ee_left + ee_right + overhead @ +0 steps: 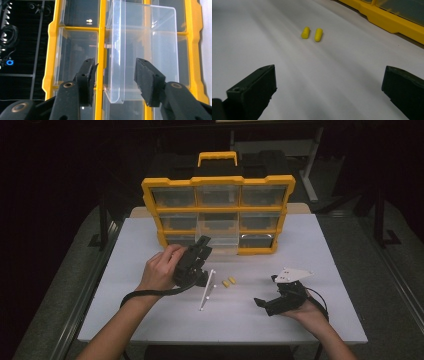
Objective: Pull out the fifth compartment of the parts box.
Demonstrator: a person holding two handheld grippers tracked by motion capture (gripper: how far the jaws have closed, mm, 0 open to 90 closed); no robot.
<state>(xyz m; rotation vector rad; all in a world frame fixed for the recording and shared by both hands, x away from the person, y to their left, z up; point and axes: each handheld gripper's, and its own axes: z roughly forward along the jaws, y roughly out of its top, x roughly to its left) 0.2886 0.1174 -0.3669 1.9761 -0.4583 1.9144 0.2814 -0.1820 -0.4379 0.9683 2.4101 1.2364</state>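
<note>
A yellow organizer [218, 181] with clear drawers stands upright at the back of the white table [150, 320]. Its lower middle clear drawer [218, 236] is pulled partly out. My left gripper [204, 245] reaches to that drawer. In the left gripper view the drawer's [150, 50] front edge stands between the parted jaws of the left gripper [115, 67], and neither pad touches it. Two yellow earplugs [228, 282] lie side by side on the table. My right gripper [266, 291] rests low at the right, open wide [329, 82] and facing the earplugs [312, 33], with nothing between its jaws.
A thin white piece [207, 290] shows edge-on beside the left gripper, close to the earplugs. The organizer's yellow frame [387, 20] runs along the far side in the right gripper view. Dark floor and stands surround the table.
</note>
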